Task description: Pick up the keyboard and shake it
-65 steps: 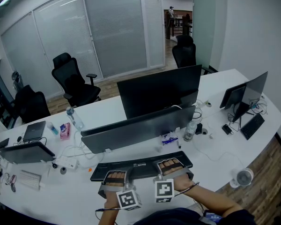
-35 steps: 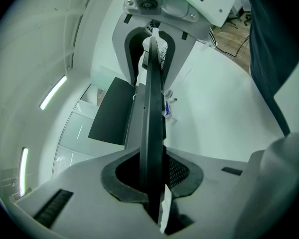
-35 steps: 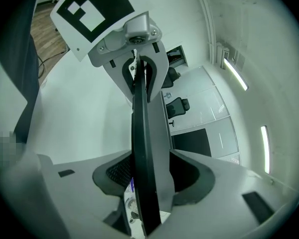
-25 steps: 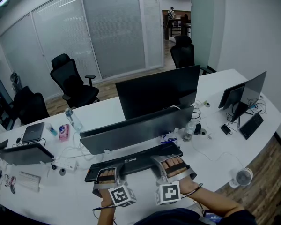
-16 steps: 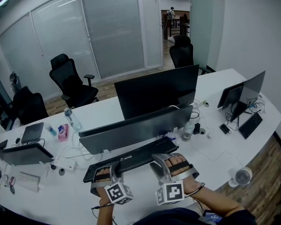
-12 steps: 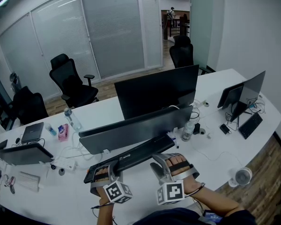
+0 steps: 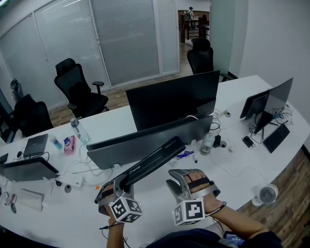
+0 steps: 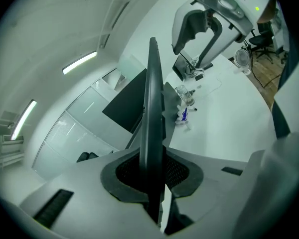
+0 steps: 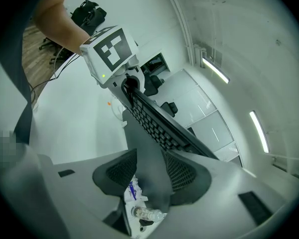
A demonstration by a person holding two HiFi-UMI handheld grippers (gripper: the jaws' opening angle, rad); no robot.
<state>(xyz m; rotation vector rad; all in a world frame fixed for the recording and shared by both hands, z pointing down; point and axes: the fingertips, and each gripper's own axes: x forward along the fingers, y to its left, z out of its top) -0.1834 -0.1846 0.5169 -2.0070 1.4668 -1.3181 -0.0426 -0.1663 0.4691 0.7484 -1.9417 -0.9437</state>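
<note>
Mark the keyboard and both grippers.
keyboard (image 7: 154, 160), head view, middle of its tilted body.
left gripper (image 8: 153, 169), left gripper view, between jaws shut on the keyboard's end.
right gripper (image 9: 150, 176), right gripper view, gap between its open jaws.

The keyboard (image 7: 152, 161) hangs clear of the white table (image 7: 237, 172), steeply tilted. Its left end is low at the left gripper (image 7: 118, 186) and its right end is raised in front of the near monitor (image 7: 144, 141). The left gripper's jaws are clamped on that low end. The right gripper (image 7: 187, 175) sits just right of the keyboard and apart from it, with its jaws spread and nothing in them. A second, taller monitor (image 7: 173, 99) stands behind the first. A bottle (image 7: 208, 144) stands near the monitors' right end. A laptop (image 7: 37, 144) lies far left. Black chairs (image 7: 78, 90) stand beyond the table.
</note>
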